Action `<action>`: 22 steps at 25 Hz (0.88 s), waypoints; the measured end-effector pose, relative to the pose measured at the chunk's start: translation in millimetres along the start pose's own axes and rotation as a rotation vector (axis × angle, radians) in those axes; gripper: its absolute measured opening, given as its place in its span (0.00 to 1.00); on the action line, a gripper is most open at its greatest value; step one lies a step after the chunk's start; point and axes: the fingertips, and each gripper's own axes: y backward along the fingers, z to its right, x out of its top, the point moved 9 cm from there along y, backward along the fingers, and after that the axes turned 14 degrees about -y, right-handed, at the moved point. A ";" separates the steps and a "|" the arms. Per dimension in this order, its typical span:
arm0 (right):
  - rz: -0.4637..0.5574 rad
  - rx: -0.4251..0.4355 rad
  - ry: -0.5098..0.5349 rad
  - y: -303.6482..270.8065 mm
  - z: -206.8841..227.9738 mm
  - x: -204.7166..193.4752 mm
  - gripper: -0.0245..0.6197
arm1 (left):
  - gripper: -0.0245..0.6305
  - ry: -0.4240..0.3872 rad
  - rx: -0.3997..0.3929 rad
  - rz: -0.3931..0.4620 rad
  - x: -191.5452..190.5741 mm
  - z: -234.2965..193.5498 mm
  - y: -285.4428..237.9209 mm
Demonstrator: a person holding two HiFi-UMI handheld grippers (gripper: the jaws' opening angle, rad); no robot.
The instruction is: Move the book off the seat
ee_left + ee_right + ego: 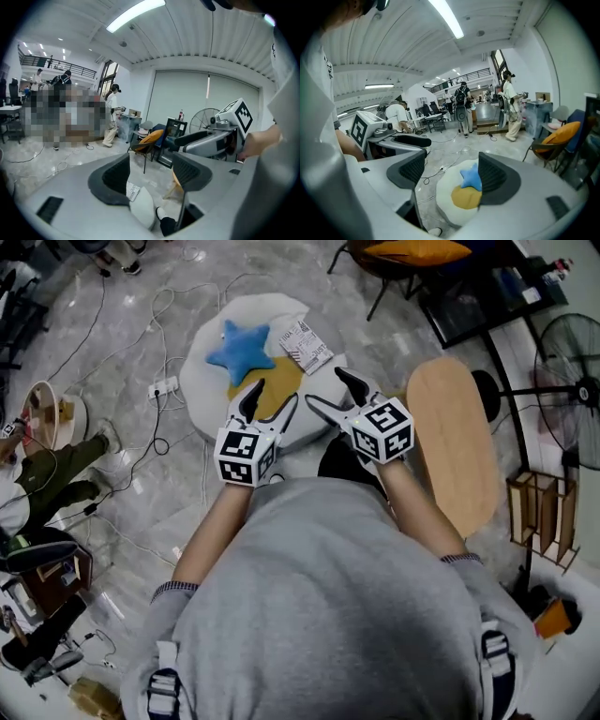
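Book (306, 345) on seat (202, 371) edge (left gripper (275, 395), right gripper (324, 385) agape).

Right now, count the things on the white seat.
2: a blue star pillow left of centre, the book at the far right edge. Left hand-held gripper and right hand-held gripper may hide more.

Both grippers raised ahead of me, jaws apart.
My left gripper (272, 401) and right gripper (330, 390) sit side by side, tips angled toward each other, left forearm (214, 526) and right forearm (419, 502) stretched forward; each gripper's jaws stand wide, holding nothing.
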 end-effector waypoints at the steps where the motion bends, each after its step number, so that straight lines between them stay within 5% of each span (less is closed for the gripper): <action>1: -0.010 0.020 0.011 -4.3 14.0 9.5 0.62 | 0.51 0.008 0.024 -0.004 3.7 -1.3 -12.3; 10: -0.179 0.183 0.057 -66.3 160.3 79.1 0.61 | 0.51 0.161 0.234 -0.095 17.5 -26.0 -142.3; 16: -0.286 0.250 0.051 -108.0 240.3 71.1 0.61 | 0.51 0.241 0.335 -0.172 -15.0 -25.7 -202.5; 22: -0.382 0.222 0.016 -162.0 294.7 42.1 0.60 | 0.51 0.343 0.375 -0.221 -65.0 -41.6 -242.6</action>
